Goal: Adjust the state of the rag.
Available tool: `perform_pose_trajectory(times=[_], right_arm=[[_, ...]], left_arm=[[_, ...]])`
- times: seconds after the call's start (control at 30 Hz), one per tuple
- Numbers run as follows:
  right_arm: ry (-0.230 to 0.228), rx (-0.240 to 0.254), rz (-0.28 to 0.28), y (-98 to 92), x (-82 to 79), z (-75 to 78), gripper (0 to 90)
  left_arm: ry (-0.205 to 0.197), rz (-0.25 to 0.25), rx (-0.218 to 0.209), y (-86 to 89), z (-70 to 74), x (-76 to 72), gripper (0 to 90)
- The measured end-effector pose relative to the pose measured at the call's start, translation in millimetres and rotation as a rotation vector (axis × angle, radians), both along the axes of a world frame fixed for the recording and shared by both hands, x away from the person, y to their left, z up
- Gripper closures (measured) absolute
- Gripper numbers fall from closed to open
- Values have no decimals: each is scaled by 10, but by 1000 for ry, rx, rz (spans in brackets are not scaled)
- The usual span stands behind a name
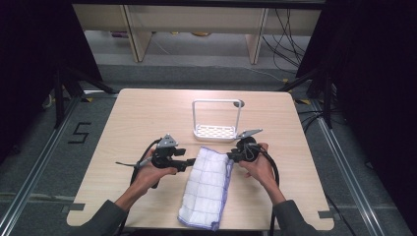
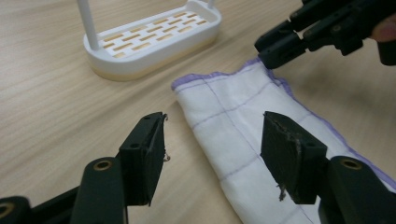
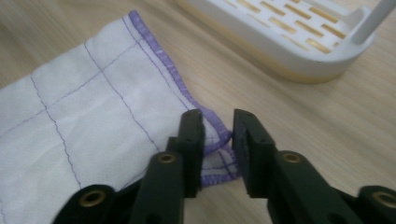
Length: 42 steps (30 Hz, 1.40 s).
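Observation:
A white cloth (image 1: pixel 209 184) with a thin purple grid and purple hem lies folded in a long strip on the wooden table (image 1: pixel 147 113). My left gripper (image 1: pixel 189 163) is open at the strip's far left edge. In the left gripper view its jaws (image 2: pixel 212 140) straddle that edge of the cloth (image 2: pixel 233 126), one over bare wood and one over fabric, and neither pad touches it. My right gripper (image 1: pixel 230 156) is at the far right corner. Its narrow jaws (image 3: pixel 218 126) pinch the puckered hem of the cloth (image 3: pixel 70 121). The right gripper (image 2: pixel 271 51) also appears in the left gripper view.
A white slotted rack (image 1: pixel 216 132) with a tall wire handle stands just beyond the cloth, close to both grippers (image 2: pixel 149 42) (image 3: pixel 289 51). The near end of the cloth hangs at the table's front edge. Bare wood lies to the left and right.

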State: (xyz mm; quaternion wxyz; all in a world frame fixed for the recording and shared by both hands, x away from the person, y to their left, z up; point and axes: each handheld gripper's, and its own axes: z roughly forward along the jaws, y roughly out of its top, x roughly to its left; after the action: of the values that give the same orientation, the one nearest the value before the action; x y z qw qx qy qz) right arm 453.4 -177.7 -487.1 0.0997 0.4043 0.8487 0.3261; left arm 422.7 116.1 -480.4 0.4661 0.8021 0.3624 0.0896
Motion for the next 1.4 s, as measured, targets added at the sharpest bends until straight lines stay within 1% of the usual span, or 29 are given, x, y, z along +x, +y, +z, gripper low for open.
perform_pose_trajectory(times=[0.03,0.07,0.17,0.2,0.23,0.27,0.3,0.33,0.37,0.47,0.5,0.53,0.6,0.63,0.67,0.73,0.8,0.87,0.93,1.0,1.07,1.1,1.13,1.17,1.2,1.23,1.27,1.37,1.4], right_arm=[[10,-18,5,13,7,-9,837],[3,-23,21,17,21,-28,880],[0,-37,21,36,2,0,896],[-21,-44,38,52,-55,81,897],[-21,-44,38,52,-55,81,897],[-68,-29,35,64,-122,172,897],[-68,-29,35,64,-122,172,897],[-63,-39,46,56,-201,292,897],[-76,-48,46,52,-224,315,897],[-78,-90,37,8,-215,245,897],[-78,-90,37,8,-215,245,897],[-50,-130,38,-23,-159,131,896],[-37,-163,49,-26,-118,40,896],[-58,-177,77,-23,-85,0,896],[-46,-192,65,-2,-102,8,896],[-54,-227,61,29,-126,-9,895],[-58,-234,55,37,-131,-44,894],[-59,-233,55,30,-129,-41,891],[-58,-206,23,-6,-126,-32,799],[-63,-197,6,-27,-125,-16,786],[-65,-149,-35,-100,-136,52,708],[-65,-149,-35,-100,-136,52,708],[-63,-113,-66,-116,-153,78,637],[-63,-113,-66,-116,-153,78,637],[-39,-94,-66,-114,-160,89,598],[-47,-94,-60,-100,-148,59,576],[-24,-102,-63,-85,-140,48,561],[-14,-114,-65,-59,-108,-17,542],[4,-121,-69,-49,-87,-67,531]], left_arm=[[13,-16,17,0,-13,38,388],[15,-4,11,-19,-31,58,382],[26,4,11,-29,-61,87,378],[27,12,19,-36,-87,103,378],[27,12,19,-36,-87,103,378],[32,19,22,-28,-100,126,378],[32,19,22,-28,-100,126,378],[35,29,21,-30,-110,147,378],[35,29,21,-30,-110,147,378],[37,26,53,-65,-116,193,379],[37,26,53,-65,-116,193,380],[36,22,60,-111,-117,221,380],[35,24,62,-134,-120,230,384],[40,10,67,-188,-120,267,385],[43,11,64,-205,-121,280,389],[44,7,81,-252,-118,320,393],[39,7,93,-297,-116,351,396],[35,3,98,-318,-120,366,399],[40,1,109,-383,-141,404,401],[34,3,109,-404,-148,410,404],[43,-21,115,-451,-160,422,415],[43,-21,115,-451,-160,422,418],[46,-22,121,-476,-171,424,417],[46,-22,121,-476,-171,424,418],[50,-25,121,-483,-181,434,421],[56,-20,125,-496,-203,459,422],[59,-12,121,-505,-217,469,430],[65,-17,129,-519,-235,486,466],[62,-28,132,-536,-258,492,486]])
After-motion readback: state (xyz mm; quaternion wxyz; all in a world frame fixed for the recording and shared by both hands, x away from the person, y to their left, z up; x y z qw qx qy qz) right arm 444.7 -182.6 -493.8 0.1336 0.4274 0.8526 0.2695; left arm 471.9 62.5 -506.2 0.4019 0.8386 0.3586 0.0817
